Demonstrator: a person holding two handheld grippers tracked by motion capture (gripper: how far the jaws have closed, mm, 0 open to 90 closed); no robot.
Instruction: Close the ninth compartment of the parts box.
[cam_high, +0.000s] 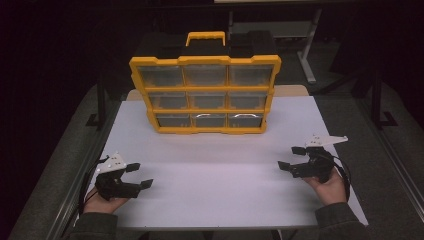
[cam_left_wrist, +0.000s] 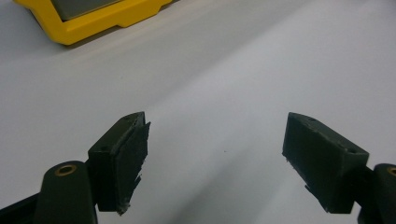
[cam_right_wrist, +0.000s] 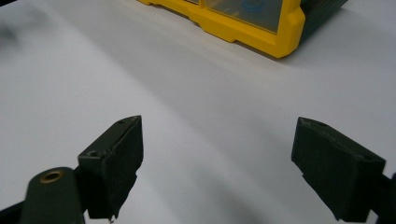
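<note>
Organizer case (cam_high: 205, 95) stands upright, handle up, long side crosswise

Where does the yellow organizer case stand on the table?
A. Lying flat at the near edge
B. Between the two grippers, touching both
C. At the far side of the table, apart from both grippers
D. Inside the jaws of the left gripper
C: the organizer case stands upright at the far side of the table, while the left gripper and right gripper stay near the front, both open and empty.
</note>
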